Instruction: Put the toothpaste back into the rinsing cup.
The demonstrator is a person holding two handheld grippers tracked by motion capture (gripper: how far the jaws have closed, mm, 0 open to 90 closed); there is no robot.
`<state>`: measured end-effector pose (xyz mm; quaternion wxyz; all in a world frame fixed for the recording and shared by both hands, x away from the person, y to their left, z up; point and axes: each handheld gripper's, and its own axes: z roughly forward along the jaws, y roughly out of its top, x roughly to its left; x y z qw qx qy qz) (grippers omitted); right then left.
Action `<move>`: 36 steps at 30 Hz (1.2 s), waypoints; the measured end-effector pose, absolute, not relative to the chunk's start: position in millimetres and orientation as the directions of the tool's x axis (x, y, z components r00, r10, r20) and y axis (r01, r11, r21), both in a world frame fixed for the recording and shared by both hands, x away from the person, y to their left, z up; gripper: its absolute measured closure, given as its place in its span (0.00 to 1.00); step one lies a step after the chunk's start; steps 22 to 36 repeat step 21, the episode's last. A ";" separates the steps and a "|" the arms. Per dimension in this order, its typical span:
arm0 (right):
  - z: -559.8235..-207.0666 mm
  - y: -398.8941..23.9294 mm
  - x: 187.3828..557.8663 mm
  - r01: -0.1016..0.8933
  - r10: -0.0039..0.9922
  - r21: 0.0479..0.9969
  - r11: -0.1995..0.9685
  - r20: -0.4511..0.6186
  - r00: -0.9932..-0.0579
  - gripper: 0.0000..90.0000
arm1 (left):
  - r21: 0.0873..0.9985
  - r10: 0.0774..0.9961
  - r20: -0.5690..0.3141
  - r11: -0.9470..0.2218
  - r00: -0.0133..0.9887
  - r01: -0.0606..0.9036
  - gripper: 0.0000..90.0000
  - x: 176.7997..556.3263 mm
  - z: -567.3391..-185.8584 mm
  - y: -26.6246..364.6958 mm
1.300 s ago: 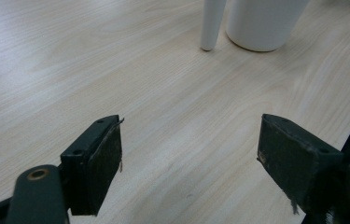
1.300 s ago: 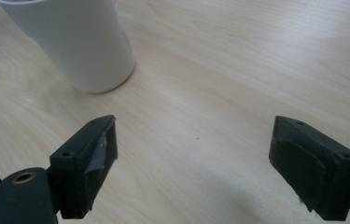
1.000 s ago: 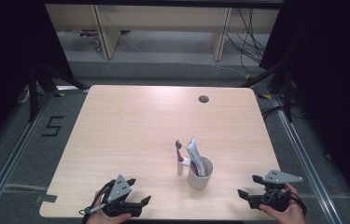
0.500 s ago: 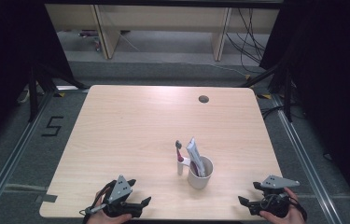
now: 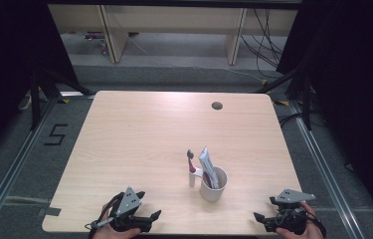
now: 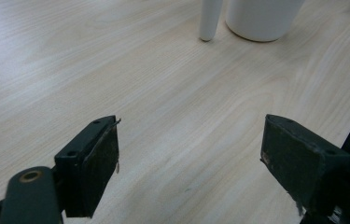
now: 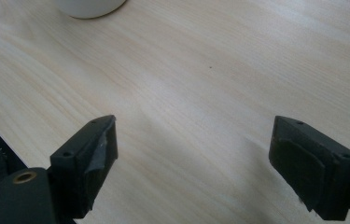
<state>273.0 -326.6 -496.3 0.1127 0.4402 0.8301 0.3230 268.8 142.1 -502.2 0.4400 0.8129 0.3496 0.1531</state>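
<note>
Both grippers sit at the near edge of the table [image 5: 124, 124], w/ the white cup [image 5: 213, 185] between them, a bit right of centre and nearer the near edge than the far one. In the cup: a toothpaste tube [image 5: 207, 167] standing tilted, top leaning left/far. A toothbrush [image 5: 191, 167] w/ red neck and dark head stands upright just left of the cup, its white base [image 6: 208, 18] on the tabletop right beside the cup wall; can't tell if the two touch. Left gripper [image 5: 144, 219] at near left, jaws spread wide, nothing between them but bare wood; in the left gripper view the cup's bottom [image 6: 261, 18] shows well ahead. Right gripper [image 5: 268, 219] at near right, jaws also wide apart and holding nothing; its own view catches a sliver of the cup [image 7: 91, 7] at the top. What changed over the last sec: the right gripper has slid back toward the near edge, now lower and closer to the person than it was; the left has barely shifted. Cup, tube and brush haven't budged. My read: both hands are pulling back to a rest pose well apart from the cup, so either the arranging is done or no grasp has started; nothing here suggests an approach yet.
</note>
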 end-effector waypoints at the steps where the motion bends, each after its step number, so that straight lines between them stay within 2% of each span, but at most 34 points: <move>1: -496.4 -326.3 273.0 0.660 0.804 0.634 0.403 0.099 -0.586 0.18 | 0.822 0.703 -0.059 -0.368 0.709 0.434 0.21 268.7 -502.1 142.1; 36: -496.2 -326.9 274.8 0.645 0.799 0.643 0.413 0.084 -0.596 0.18 | 0.817 0.697 -0.047 -0.385 0.715 0.429 0.21 269.3 -501.5 143.5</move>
